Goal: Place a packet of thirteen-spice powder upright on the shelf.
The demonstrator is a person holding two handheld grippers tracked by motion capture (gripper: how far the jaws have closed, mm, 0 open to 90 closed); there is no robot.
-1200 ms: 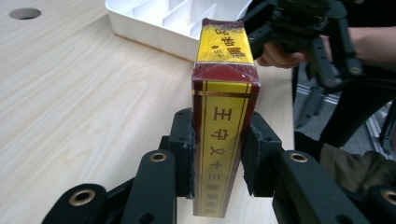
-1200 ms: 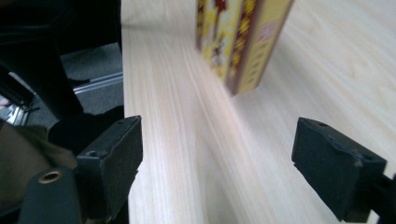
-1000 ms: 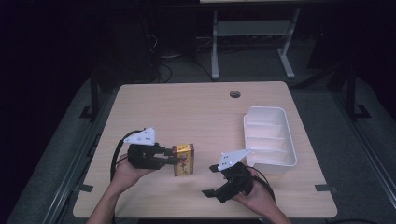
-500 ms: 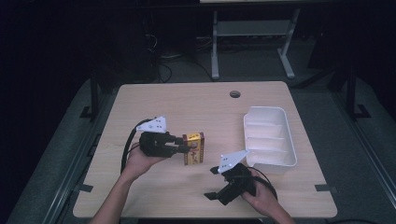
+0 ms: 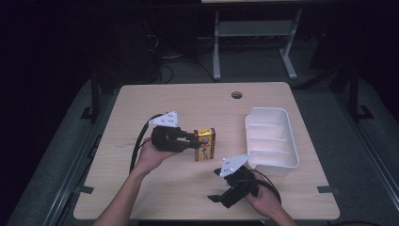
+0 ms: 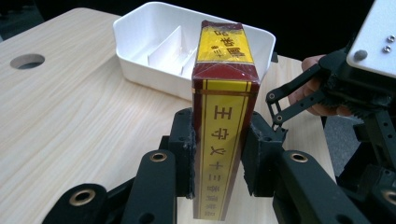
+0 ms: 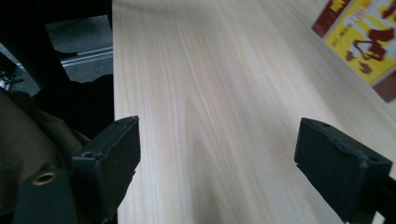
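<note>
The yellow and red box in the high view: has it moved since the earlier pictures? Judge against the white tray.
Yes. The box, clamped in the left gripper, has shifted right, toward the white tray, and slightly farther from the near table edge.

The box [image 6: 223, 140] stands upright between the jaws of the left gripper [image 5: 188, 140], pads touching both its narrow sides. Beyond the jaws, behind the box, the tray [image 6: 140, 35] sits on the bench [image 6: 70, 121], with the bench hole [image 6: 27, 60] off to the jaws' left. To their right is the right gripper [image 5: 230, 190], whose jaws stand apart over bare bench, the box ahead to their right.
</note>
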